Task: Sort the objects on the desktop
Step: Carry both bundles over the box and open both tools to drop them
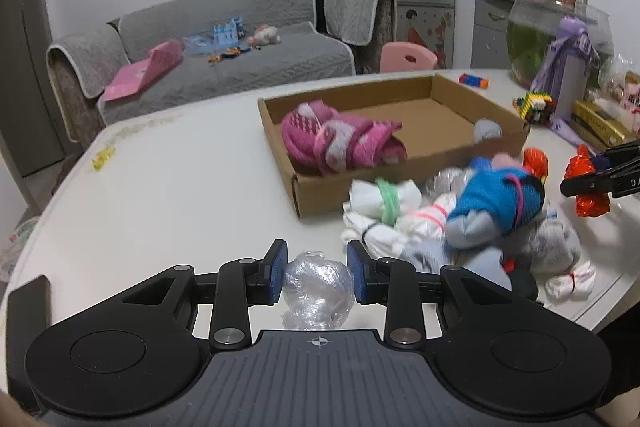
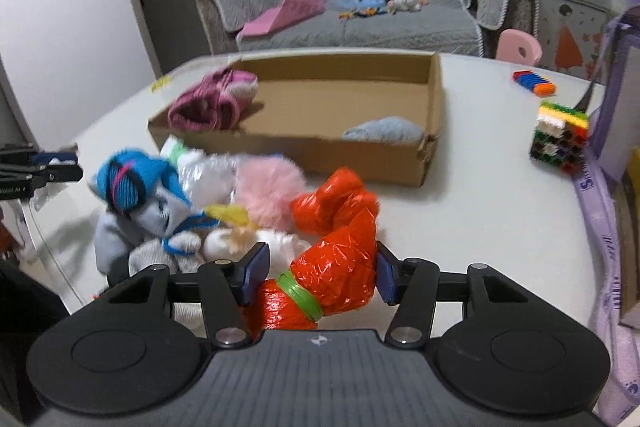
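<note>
My left gripper (image 1: 318, 263) is shut on a crumpled clear plastic bag (image 1: 316, 283), held above the white table (image 1: 180, 187). My right gripper (image 2: 320, 267) is shut on a red plastic bag (image 2: 340, 267) tied with a green band; it also shows at the right edge of the left wrist view. Between the two grippers lies a pile of bundles: a blue sock roll (image 1: 496, 199), white bundles (image 1: 384, 199) and a pink fluffy ball (image 2: 268, 187). Behind the pile stands an open cardboard box (image 1: 344, 93) holding a pink towel bundle (image 1: 340, 143) and a grey-blue sock (image 1: 486, 129).
A coloured brick cube (image 2: 560, 139) and a small orange and blue toy (image 1: 474, 81) lie right of the box. A fish bowl (image 1: 552, 39), a purple gift box (image 1: 572, 75) and packets crowd the table's far right. A grey sofa (image 1: 240, 39) stands behind the table.
</note>
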`<control>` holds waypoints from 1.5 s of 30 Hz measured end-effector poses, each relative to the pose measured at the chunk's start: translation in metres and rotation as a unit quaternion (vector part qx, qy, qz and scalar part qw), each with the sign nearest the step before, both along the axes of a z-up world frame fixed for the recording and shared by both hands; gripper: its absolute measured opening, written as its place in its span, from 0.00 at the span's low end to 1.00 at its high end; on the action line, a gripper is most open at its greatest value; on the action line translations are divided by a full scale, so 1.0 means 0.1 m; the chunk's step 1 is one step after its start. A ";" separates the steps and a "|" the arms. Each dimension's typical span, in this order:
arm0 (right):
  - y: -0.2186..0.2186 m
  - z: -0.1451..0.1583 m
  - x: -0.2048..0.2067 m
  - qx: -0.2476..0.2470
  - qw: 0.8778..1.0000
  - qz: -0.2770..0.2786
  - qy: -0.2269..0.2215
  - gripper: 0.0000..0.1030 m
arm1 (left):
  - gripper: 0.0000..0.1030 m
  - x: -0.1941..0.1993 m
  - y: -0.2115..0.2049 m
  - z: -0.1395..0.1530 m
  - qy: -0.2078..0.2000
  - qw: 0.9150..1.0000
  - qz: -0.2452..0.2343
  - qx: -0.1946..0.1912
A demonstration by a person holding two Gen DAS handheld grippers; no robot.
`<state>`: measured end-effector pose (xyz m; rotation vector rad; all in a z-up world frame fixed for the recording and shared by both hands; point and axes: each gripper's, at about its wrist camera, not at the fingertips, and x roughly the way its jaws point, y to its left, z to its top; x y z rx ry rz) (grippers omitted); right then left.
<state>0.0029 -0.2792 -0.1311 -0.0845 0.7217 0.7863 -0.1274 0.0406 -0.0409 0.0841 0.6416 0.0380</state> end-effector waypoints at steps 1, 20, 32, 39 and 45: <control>-0.03 0.03 0.02 0.008 1.000 -0.007 -0.001 0.49 | 0.38 0.01 0.01 0.03 -0.002 1.000 0.001 0.000; 0.41 0.84 1.02 0.114 0.991 -0.039 -0.062 0.49 | 0.38 1.57 -0.18 1.00 -0.030 0.999 -0.021 -0.012; 0.69 0.48 1.56 0.078 0.995 -0.053 -0.030 0.49 | 0.38 2.93 -0.52 0.35 0.053 0.998 -0.033 0.002; 0.83 0.26 1.63 0.044 0.997 -0.064 -0.005 0.49 | 0.39 3.24 -0.58 -0.05 0.092 0.995 -0.034 0.016; 0.92 0.23 1.59 0.020 0.997 -0.069 -0.008 0.64 | 0.74 3.34 -0.59 -0.23 0.118 0.992 -0.034 0.014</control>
